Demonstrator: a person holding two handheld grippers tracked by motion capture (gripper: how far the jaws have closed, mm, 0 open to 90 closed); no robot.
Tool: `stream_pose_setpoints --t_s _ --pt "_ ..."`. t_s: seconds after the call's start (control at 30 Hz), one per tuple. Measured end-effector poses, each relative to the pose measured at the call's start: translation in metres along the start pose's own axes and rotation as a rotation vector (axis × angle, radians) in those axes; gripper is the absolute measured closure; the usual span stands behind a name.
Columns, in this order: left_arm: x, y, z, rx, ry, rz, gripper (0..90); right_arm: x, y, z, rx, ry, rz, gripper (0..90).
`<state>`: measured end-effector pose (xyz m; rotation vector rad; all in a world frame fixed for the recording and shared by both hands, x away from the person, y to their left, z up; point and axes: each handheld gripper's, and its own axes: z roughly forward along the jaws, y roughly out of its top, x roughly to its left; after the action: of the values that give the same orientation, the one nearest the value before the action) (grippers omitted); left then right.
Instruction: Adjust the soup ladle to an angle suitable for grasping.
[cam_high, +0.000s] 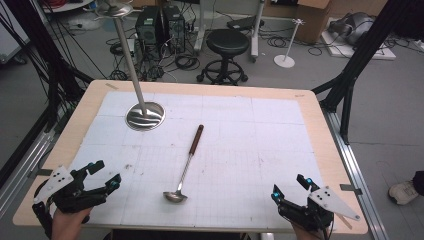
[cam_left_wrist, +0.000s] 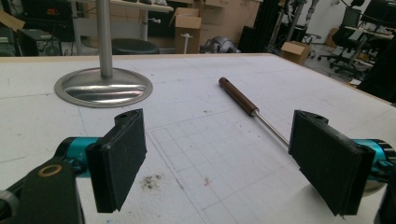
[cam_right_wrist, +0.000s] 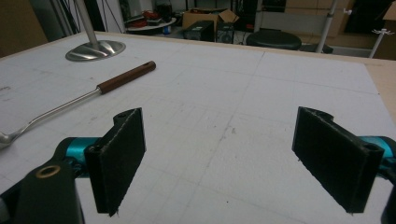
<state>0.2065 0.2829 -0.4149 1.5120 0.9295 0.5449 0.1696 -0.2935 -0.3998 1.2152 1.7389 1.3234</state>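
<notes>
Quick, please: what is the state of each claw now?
Left claw: open, holding nothing.
Right claw: open, holding nothing.

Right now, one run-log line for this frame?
left gripper: open, empty | right gripper: open, empty | ladle: flat mid-table, untouched | stand: upright, far left

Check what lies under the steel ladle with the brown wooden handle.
The steel ladle with the brown wooden handle lies directly on the white gridded mat, nothing else beneath. The mat under the bowl itself is covered.
</notes>
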Motion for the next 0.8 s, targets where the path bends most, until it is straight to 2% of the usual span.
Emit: stream_pose_setpoints --t_s 0.13,0.17,0.33,0.4,0.5,0.53,0.57,0.6,0.67,0.8 --pt "0.001 0.000 0.001 0.005 -0.007 -0.012 19.4 -0.001 -0.001 0.000 0.001 -0.002 0.004 16.0" --pt "0.002 0.000 0.003 0.008 -0.014 -0.025 19.4 -0.001 -0.001 0.000 0.005 -0.002 0.006 16.0" --pt "0.001 0.000 0.005 0.016 -0.015 -0.028 20.1 -0.003 -0.001 0.001 0.001 0.000 0.005 16.0" --pt "0.001 0.000 0.008 0.037 -0.052 -0.029 26.3 -0.001 -0.001 0.000 0.000 0.001 0.016 16.0" --pt "-0.002 0.002 0.013 0.041 -0.098 -0.031 30.7 0.000 -0.001 -0.001 0.001 -0.002 0.016 16.0" --pt "-0.002 0.002 0.013 0.041 -0.098 -0.031 32.6 0.000 -0.001 -0.001 0.000 0.001 0.021 16.0" --pt "-0.003 0.002 0.016 0.044 -0.111 -0.027 32.6 0.000 -0.001 -0.001 0.000 0.001 0.021 16.0" --pt "-0.006 0.003 0.022 0.079 -0.144 -0.011 35.8 0.000 -0.001 -0.001 0.000 -0.004 0.020 16.0" --pt "-0.009 0.004 0.027 0.092 -0.155 0.003 39.9 0.001 0.000 0.000 0.002 -0.005 0.016 16.0" --pt "-0.016 0.009 0.039 0.068 -0.185 -0.008 49.7 0.001 -0.001 -0.002 0.000 -0.008 0.024 16.0"
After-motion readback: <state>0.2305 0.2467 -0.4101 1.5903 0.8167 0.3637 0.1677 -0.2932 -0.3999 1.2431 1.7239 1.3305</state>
